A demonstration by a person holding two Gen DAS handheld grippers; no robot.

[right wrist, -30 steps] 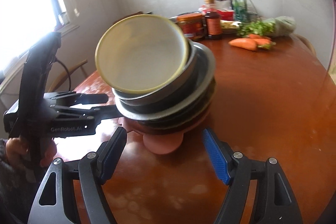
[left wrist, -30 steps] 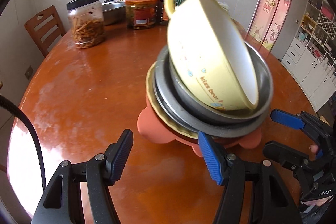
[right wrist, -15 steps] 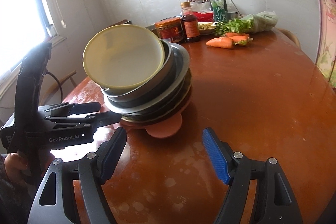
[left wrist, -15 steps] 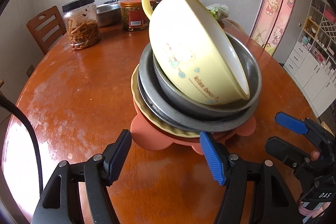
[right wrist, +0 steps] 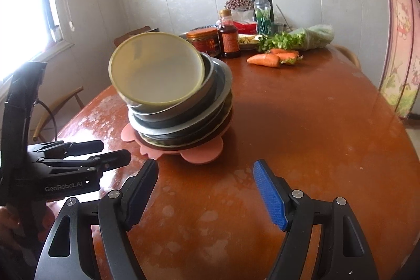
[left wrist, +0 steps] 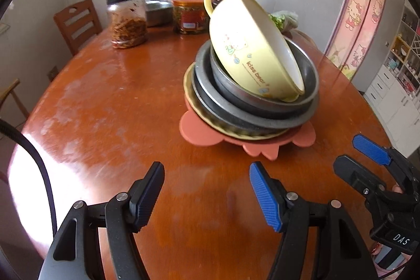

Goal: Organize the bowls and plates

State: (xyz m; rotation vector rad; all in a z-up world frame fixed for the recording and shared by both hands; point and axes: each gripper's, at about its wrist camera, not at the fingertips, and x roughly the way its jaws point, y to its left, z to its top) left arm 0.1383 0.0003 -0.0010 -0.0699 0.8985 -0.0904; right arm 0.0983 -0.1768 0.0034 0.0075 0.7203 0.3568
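Note:
A stack stands on a salmon silicone mat point(left wrist: 199, 133) on the brown table point(left wrist: 110, 106). A yellow handled bowl point(left wrist: 246, 43) lies tilted on top, inside grey metal bowls point(left wrist: 262, 106) and a yellowish plate point(left wrist: 236, 131). The stack also shows in the right wrist view, with the yellow bowl point(right wrist: 157, 75) and mat point(right wrist: 202, 154). My left gripper point(left wrist: 207, 190) is open and empty, short of the stack. My right gripper point(right wrist: 204, 190) is open and empty, also short of it, on the other side.
At the table's far edge stand a jar of dried food point(left wrist: 127, 17), a red-lidded jar point(left wrist: 189, 16), a sauce bottle point(right wrist: 228, 36), bottles point(right wrist: 262, 9), greens point(right wrist: 302, 37) and carrots point(right wrist: 273, 58). A wooden chair point(left wrist: 77, 22) stands at the left.
Both grippers have drawn back from the stack, which now looks smaller and farther off. Both stay open. The stack itself has not moved.

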